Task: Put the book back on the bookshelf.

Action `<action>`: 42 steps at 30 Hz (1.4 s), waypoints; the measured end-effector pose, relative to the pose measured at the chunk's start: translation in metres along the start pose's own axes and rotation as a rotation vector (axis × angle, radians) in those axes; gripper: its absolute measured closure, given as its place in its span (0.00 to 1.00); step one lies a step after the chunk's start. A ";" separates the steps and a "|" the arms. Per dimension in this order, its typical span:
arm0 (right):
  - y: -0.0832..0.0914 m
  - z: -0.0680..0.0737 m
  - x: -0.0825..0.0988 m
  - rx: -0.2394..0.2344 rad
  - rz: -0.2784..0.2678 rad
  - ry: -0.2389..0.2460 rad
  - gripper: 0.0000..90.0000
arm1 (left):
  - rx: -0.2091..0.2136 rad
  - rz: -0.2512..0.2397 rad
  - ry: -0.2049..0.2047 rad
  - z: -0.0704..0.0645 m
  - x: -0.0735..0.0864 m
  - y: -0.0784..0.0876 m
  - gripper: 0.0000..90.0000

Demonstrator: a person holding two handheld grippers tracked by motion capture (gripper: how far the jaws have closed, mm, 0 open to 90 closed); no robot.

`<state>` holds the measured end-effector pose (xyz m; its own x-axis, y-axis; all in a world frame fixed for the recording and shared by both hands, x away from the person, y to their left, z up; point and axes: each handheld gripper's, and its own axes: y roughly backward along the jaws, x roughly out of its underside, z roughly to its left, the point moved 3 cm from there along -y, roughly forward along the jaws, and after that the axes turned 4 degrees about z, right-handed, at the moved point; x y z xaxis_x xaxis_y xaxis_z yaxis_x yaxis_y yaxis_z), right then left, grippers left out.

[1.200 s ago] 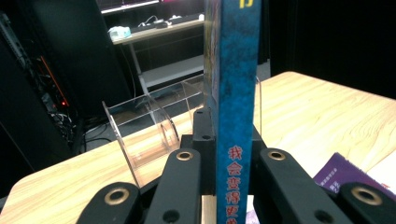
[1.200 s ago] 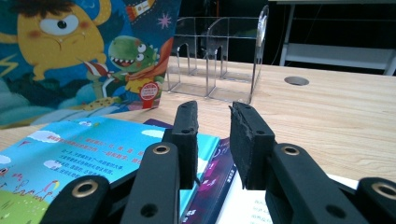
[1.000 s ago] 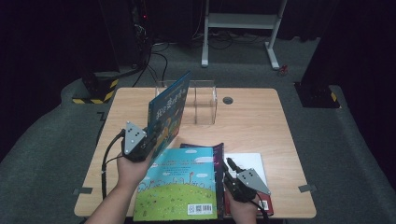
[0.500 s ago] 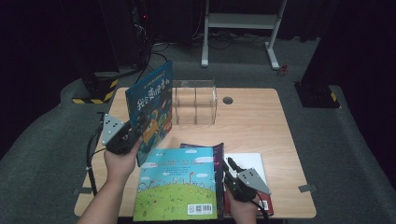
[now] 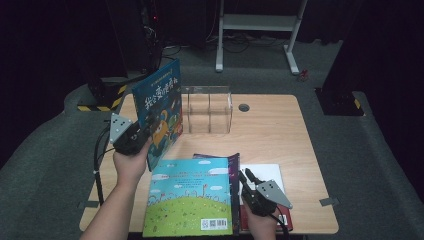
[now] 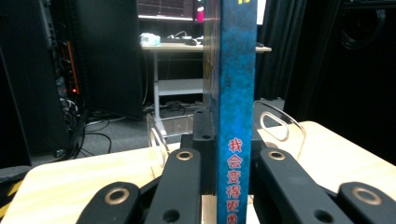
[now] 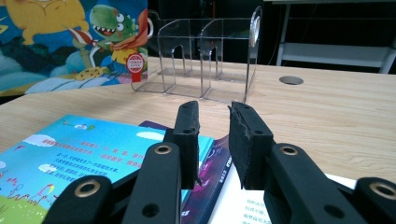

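Blue book (image 5: pixel 160 112) stands upright above the bench's (image 5: pixel 280 135) far left, clamped in the left gripper (image 5: pixel 142 140) jaws (forearm angled up); right gripper (image 5: pixel 246 178) rests near, jaws slightly apart, empty.

1. Wooden table (image 5: pixel 280 150), light top, round cable hole (image 5: pixel 244 107) near the far edge.
2. White sheet (image 5: pixel 265 172) lying flat near the table's front right, partly under a purple-covered book (image 5: pixel 234 165).
3. White desk frame (image 5: pixel 260 22) on the floor beyond the table; in the left gripper view it carries a small white box (image 6: pixel 150 39) and other bits.
4. Black-yellow hazard-striped base (image 5: pixel 102 97) on the floor off the far left corner.
5. Dark rack (image 6: pixel 56 70) with a lit red indicator, cables on the grey carpet (image 5: pixel 380 165).
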<state>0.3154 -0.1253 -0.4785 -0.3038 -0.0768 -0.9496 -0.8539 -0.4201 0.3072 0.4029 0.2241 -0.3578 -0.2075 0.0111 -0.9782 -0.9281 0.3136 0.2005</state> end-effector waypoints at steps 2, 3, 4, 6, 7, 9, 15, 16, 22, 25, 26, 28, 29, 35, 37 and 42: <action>0.000 0.000 0.000 -0.001 -0.002 0.002 0.81 | -0.004 0.000 0.001 0.002 -0.001 -0.003 0.92; 0.000 0.000 0.000 -0.001 -0.003 0.003 0.81 | -0.004 -0.001 0.004 0.002 -0.002 -0.005 0.92; 0.000 0.000 0.000 -0.001 -0.003 0.004 0.81 | -0.006 -0.002 0.003 0.003 -0.003 -0.006 0.92; 0.000 0.000 -0.001 -0.001 -0.004 0.001 0.81 | -0.008 -0.004 0.004 0.002 -0.004 -0.011 0.92; 0.001 0.000 -0.001 0.000 -0.005 0.001 0.81 | -0.009 -0.003 0.002 0.003 -0.004 -0.013 0.92; 0.002 -0.001 -0.001 0.002 -0.006 0.000 0.81 | -0.010 -0.002 0.005 0.003 -0.004 -0.017 0.92; 0.002 -0.003 -0.001 0.007 -0.010 0.000 0.81 | -0.020 0.004 0.003 0.005 -0.005 -0.030 0.92; 0.002 -0.003 -0.001 0.008 -0.008 -0.001 0.81 | -0.022 0.006 -0.001 0.006 -0.005 -0.031 0.92; 0.003 -0.004 -0.001 0.009 -0.010 -0.003 0.82 | -0.034 0.003 -0.006 0.009 -0.007 -0.040 0.92; 0.003 -0.005 -0.002 0.012 -0.013 -0.002 0.82 | -0.037 -0.008 -0.005 0.010 -0.007 -0.043 0.92; 0.004 -0.005 -0.002 0.012 -0.013 -0.002 0.82 | -0.038 -0.011 -0.003 0.009 -0.007 -0.044 0.92; 0.004 -0.005 -0.002 0.012 -0.015 -0.001 0.82 | -0.045 -0.016 -0.003 0.009 -0.006 -0.046 0.92; 0.004 -0.006 -0.002 0.012 -0.016 -0.001 0.82 | -0.049 -0.021 -0.001 0.009 -0.005 -0.047 0.92; 0.005 -0.008 -0.002 0.017 -0.018 -0.004 0.82 | -0.057 -0.045 0.022 0.008 -0.001 -0.054 0.92; 0.005 -0.008 -0.003 0.017 -0.019 -0.007 0.82 | -0.063 -0.050 0.022 0.007 0.000 -0.056 0.92; 0.006 -0.009 -0.002 0.019 -0.020 -0.005 0.82 | -0.074 -0.057 0.031 0.006 0.002 -0.062 0.92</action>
<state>0.3148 -0.1355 -0.4749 -0.2891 -0.0641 -0.9551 -0.8676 -0.4041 0.2897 0.4621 0.2107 -0.3724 -0.1622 -0.0341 -0.9862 -0.9587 0.2422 0.1493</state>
